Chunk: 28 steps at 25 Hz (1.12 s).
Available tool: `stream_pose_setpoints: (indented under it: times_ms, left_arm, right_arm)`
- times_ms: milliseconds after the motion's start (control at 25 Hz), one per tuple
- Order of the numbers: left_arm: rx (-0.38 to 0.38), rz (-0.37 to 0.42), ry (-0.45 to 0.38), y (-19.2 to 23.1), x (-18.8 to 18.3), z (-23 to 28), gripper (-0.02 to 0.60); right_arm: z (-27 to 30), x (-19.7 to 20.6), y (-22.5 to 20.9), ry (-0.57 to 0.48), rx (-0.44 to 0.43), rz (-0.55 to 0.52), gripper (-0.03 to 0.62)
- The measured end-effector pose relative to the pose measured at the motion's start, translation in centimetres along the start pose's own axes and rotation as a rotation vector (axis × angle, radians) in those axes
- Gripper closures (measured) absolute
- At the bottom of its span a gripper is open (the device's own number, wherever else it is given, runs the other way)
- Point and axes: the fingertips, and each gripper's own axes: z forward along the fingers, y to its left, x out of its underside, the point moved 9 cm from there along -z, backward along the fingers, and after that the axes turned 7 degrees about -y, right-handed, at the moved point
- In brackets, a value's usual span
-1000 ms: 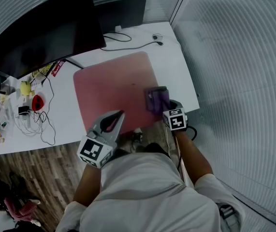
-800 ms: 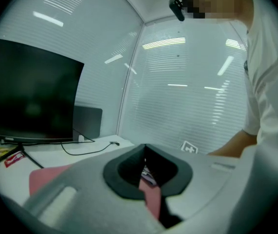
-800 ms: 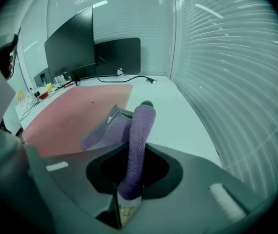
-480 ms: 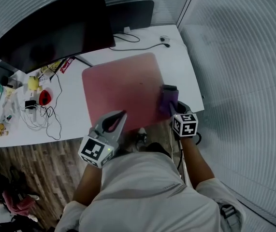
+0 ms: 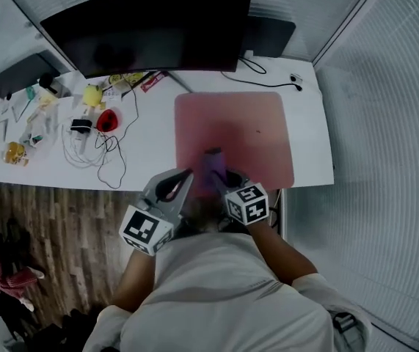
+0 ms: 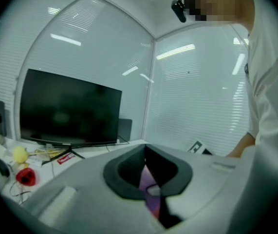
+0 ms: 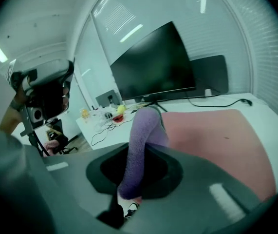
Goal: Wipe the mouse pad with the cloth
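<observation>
White table (image 5: 308, 116) between slatted walls carries a pink mouse pad (image 5: 246, 127) in front of a dark monitor (image 5: 150, 20). At the pad's near edge the right tool (image 5: 224, 178) pinches the purple cloth (image 7: 141, 130), a grip only the right gripper view shows. The left tool (image 6: 146, 152), beside the pad's near-left corner, is pressed together on nothing.

The cloth (image 7: 139, 130) looks soft and nappy, a fuzzy purple fabric. The mouse pad (image 5: 252, 127) is smooth, matt pink. The desk (image 5: 150, 163) top is smooth white. The floor (image 5: 48, 218), at seven o'clock, is grained wood plank. The monitor (image 5: 150, 28), at twelve, has a glossy dark screen. The left gripper (image 6: 145, 147) and right gripper (image 7: 146, 149) have matt grey plastic shells.
</observation>
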Motion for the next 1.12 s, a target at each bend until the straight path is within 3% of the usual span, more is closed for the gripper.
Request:
stream_pose_setpoints:
  times_ms: [240,480,840,1120]
  left_arm:
    - [-0.102,-0.024,0.001,3.7,0.1,-7.8,0.58]
    - [-0.126,-0.047,0.004,6.2,1.5,-13.3,0.58]
    - [-0.116,-0.058,-0.009,7.6,1.9,-15.2,0.58]
    - [-0.089,-0.059,0.007,4.6,1.8,-10.8,0.58]
  right_arm:
    - [7.0,1.7,8.7,0.083,-0.158,-0.047,0.54]
    - [12.7,4.5,12.7,0.148,-0.163,-0.065,0.539]
    - [12.1,6.9,9.0,0.229,0.027,-0.046,0.54]
    - [7.1,8.1,2.6,0.23,0.119,0.02,0.54]
